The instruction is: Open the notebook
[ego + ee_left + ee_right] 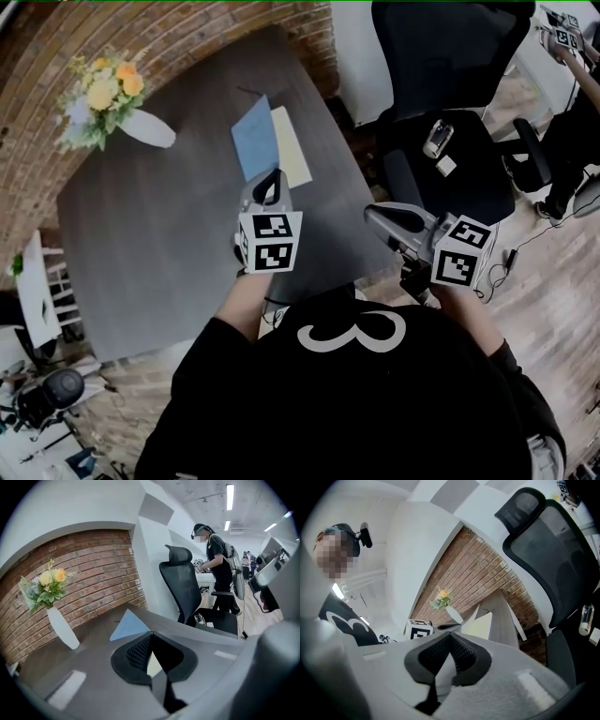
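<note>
The notebook lies open on the dark table (150,244), its blue cover (253,136) turned to the left of a cream page (292,150). My left gripper (274,174) hovers just short of the notebook's near edge, shut with nothing between its jaws. In the left gripper view the gripper (151,633) has the blue cover (129,625) just beyond its closed tips. My right gripper (371,214) is off the table's right edge, also shut and empty. In the right gripper view the gripper (450,634) points toward the cream page (480,625).
A white vase of yellow flowers (141,127) stands at the table's far left. A black office chair (450,112) with small items on its seat (437,139) stands right of the table. Another person (577,84) is at the far right. A brick wall (93,573) backs the table.
</note>
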Tool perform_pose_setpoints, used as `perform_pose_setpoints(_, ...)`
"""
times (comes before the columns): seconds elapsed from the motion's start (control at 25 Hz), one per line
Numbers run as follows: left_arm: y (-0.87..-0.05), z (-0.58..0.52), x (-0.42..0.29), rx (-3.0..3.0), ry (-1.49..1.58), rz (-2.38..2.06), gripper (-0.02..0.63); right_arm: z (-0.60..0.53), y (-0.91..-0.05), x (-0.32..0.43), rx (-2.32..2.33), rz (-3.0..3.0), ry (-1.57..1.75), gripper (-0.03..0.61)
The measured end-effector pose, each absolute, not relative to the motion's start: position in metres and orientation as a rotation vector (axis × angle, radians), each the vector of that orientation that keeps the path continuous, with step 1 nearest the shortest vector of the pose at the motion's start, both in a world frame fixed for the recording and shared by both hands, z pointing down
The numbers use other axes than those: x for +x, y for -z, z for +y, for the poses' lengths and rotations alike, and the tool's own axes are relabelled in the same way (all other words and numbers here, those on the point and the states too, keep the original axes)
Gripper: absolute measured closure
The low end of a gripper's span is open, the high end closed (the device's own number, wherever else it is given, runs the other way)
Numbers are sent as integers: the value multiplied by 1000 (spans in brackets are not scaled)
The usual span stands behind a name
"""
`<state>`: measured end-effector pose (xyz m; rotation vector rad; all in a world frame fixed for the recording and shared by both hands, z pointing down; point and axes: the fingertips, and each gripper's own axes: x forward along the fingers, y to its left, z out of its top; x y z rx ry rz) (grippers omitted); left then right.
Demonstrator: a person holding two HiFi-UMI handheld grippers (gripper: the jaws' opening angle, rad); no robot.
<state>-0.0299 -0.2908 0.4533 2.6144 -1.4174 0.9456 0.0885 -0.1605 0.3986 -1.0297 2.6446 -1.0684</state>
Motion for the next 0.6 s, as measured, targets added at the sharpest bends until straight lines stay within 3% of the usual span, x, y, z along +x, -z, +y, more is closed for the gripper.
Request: perform_pose_setpoints(0.6,-420,-288,-127,2377,-696,-1719,589,-167,-388,54,-908,2732,1057,578)
